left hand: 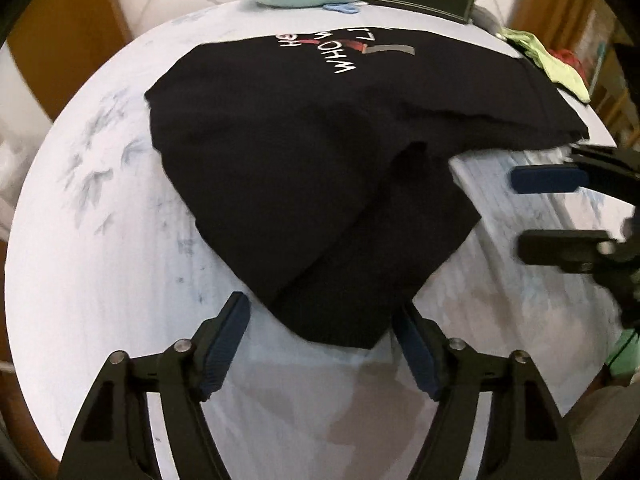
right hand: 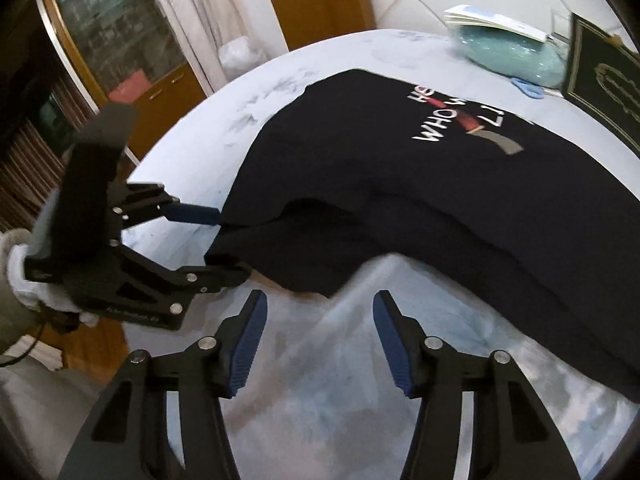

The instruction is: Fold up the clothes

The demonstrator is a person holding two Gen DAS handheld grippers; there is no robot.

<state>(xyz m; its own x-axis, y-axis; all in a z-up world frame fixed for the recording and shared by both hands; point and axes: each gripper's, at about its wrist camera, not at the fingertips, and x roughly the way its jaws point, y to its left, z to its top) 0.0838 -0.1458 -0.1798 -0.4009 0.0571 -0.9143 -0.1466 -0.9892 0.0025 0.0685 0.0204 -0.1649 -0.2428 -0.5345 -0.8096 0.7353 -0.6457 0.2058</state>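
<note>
One black T-shirt (left hand: 304, 168), two open grippers, left gripper (left hand: 322, 344), right gripper (right hand: 318, 340)

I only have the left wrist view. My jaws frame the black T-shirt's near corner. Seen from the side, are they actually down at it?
Observer: Yes. The right wrist view shows the left gripper at that corner of the black T-shirt, one finger on each side, not pinching.
Operator: What's behind my gripper?
Observer: A white-gloved hand holding its handle.
Operator: Anything between the right gripper's fingers?
Observer: No. The right gripper is open over the bare pale blue sheet, with the shirt's edge just ahead.
</note>
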